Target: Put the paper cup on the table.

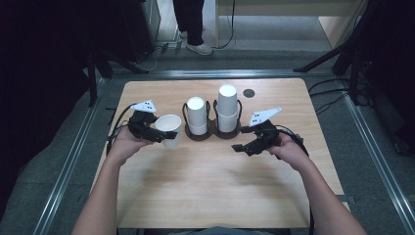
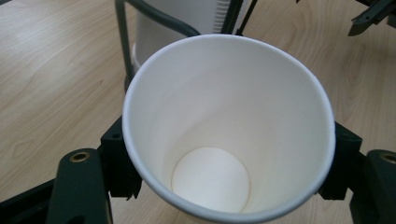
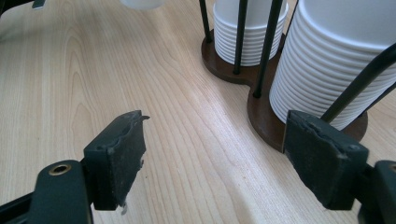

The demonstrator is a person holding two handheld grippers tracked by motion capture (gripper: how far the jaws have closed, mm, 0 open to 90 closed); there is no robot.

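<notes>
Left fingers (image 2: 121,168) clasp one paper cup (image 2: 229,126); right fingers (image 3: 116,154) gape empty beside two cup stacks (image 1: 197,115).

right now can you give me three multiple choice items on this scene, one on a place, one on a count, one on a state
1. Where is the single paper cup?
A. in the left tongs
B. in the right tongs
C. on the floor

2. How many cup stacks stand in the holder?
A. one
B. two
C. four

3. The right tongs are:
A. shut on a cup
B. shut on the holder
C. open, holding nothing

Answers: 1 A, jaws flank its wall; 2 B, two white stacks stand side by side; 3 C, jaws stand apart over bare table.
</notes>
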